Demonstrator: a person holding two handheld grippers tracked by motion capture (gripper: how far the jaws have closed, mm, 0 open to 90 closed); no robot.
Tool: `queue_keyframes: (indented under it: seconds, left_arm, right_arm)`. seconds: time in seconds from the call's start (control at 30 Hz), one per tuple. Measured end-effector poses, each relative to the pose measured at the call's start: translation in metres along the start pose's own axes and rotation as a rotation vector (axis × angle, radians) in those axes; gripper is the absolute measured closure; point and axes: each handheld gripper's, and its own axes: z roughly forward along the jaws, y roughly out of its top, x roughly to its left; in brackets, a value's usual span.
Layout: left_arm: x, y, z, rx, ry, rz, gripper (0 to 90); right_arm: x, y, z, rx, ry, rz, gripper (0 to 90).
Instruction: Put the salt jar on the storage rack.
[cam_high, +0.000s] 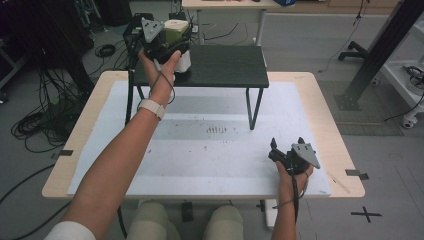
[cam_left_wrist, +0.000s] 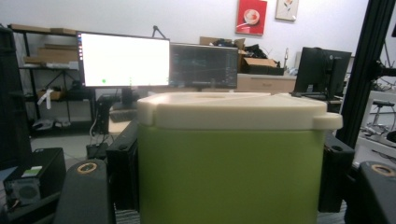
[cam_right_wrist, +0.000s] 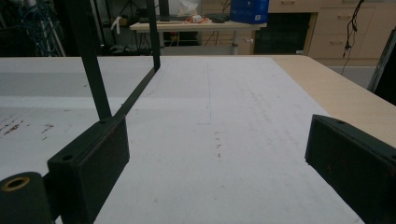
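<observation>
Green plastic makes up the body of the container, matte and flat-sided, topped by a cream lid with rounded corners and a small tab jutting from one end. In the left gripper view it sits squarely between the two black jaws, which press against its sides, so the left gripper is clamped on it. From the high view the container is at about 11 o'clock on the table, over the left end of a small black stand; whether its base touches the stand's top I cannot tell, since the hand and gripper cover it, and something white shows just beneath it.

The right gripper is at roughly 4 o'clock, low over the surface, its jaws spread wide apart with nothing but bare sheet between them in the right gripper view.

A white sheet, scuffed with dark specks and faint pencil lines, covers most of the pale wood table. The stand's thin black legs rest on it.

Around the table lies a grey floor with coiled black cables at 9 o'clock and a black cross mark at 4 o'clock. Beyond the container, the left gripper view shows a lit monitor, a darker screen beside it, cardboard boxes and a red picture on the wall.
</observation>
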Motion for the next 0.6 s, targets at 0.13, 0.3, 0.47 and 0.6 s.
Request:
queue_keyframes:
  seconds: [0.13, 0.3, 0.47, 0.6]
  left_arm:
    - [-0.0009, -0.0027, 0.0012, -0.004, 0.004, 0.035, 30.4]
    - [-0.0015, -0.0050, 0.0024, -0.001, 0.001, 0.045, 30.4]
    - [-0.0009, -0.0085, 0.0025, -0.003, 0.004, 0.049, 30.4]
    - [-0.0008, -0.0092, 0.0016, -0.007, 0.004, 0.053, 30.4]
  right_arm:
    - [0.0000, 0.0000, 0.0000, 0.001, 0.000, 0.001, 6.5]
    - [0.0000, 0.0000, -0.0001, -0.001, -0.001, 0.001, 6.6]
    - [0.0000, -0.0001, -0.0002, -0.002, -0.001, 0.002, 6.5]
    - [0.0000, -0.0001, -0.0001, -0.002, 0.000, 0.002, 6.6]
